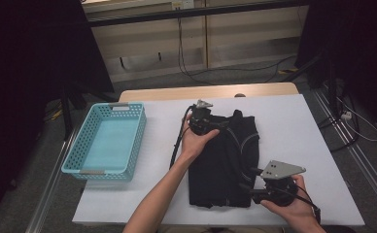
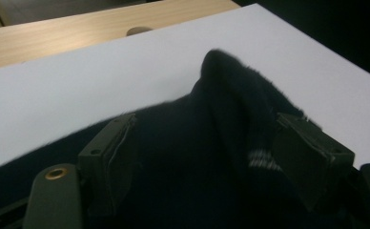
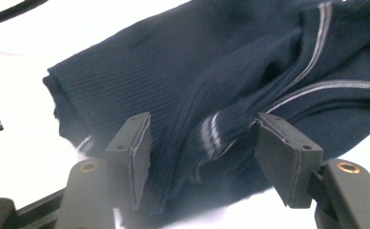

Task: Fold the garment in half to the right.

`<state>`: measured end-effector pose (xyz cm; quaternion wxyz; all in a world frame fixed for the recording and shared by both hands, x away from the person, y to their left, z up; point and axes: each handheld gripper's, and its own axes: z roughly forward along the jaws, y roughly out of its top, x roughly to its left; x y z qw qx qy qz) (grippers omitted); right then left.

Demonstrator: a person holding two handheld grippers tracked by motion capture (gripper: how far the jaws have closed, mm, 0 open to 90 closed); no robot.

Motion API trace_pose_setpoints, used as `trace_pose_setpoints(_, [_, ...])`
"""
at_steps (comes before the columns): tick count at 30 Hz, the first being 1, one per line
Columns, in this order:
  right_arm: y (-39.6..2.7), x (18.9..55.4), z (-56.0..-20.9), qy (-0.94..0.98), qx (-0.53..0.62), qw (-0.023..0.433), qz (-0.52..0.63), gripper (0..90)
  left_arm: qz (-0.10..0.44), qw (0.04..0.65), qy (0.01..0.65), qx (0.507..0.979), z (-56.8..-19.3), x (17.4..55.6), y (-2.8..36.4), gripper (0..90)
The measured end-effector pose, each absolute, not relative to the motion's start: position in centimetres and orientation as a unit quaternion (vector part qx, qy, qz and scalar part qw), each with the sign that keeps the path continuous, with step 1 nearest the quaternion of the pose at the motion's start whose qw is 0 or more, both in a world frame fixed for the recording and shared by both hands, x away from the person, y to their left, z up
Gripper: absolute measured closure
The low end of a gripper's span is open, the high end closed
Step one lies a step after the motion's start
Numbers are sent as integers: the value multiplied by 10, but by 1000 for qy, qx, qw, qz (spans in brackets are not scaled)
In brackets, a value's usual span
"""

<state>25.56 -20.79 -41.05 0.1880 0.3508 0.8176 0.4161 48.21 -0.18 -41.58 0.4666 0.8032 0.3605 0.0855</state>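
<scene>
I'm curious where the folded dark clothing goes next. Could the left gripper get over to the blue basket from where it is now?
Probably yes. The left gripper sits open at the far edge of the folded dark garment, and the bare white table lies between it and the blue basket, with nothing in the way.

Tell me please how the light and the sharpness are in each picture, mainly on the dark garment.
High view: dim room, the white table evenly lit, the dark garment nearly a flat black shape. Left gripper view: the garment underexposed, folds barely readable, the far table edge soft. Right gripper view: brightest, knit ribs and grey stripes on the garment clear, the table overexposed to white.
</scene>
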Motion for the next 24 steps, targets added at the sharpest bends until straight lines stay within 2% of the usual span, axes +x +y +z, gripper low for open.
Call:
trace_pose_setpoints(3, [-206,262,-406,814,349,197,420,395,94,468,355,804,-417,470,16,203])
trace_pose_setpoints(6, [-204,270,-402,817,343,205,417,521,104,466,351,805,-416,464,24,179])
trace_pose_setpoints(12, [-199,294,-398,814,346,215,413,565,119,472,342,804,-406,448,47,152])
trace_pose_setpoints(14, [-198,301,-397,810,343,220,420,623,136,479,345,796,-401,440,59,142])
trace_pose_setpoints(17, [-195,310,-398,809,345,222,421,607,128,483,366,785,-405,435,68,111])
trace_pose_setpoints(20, [-194,321,-400,806,357,223,416,580,129,474,359,794,-408,430,72,96])
trace_pose_setpoints(21, [-194,324,-401,804,359,224,417,579,115,475,355,797,-411,424,79,94])
trace_pose_setpoints(24, [-196,334,-403,803,365,223,416,586,118,481,349,796,-414,413,91,79])
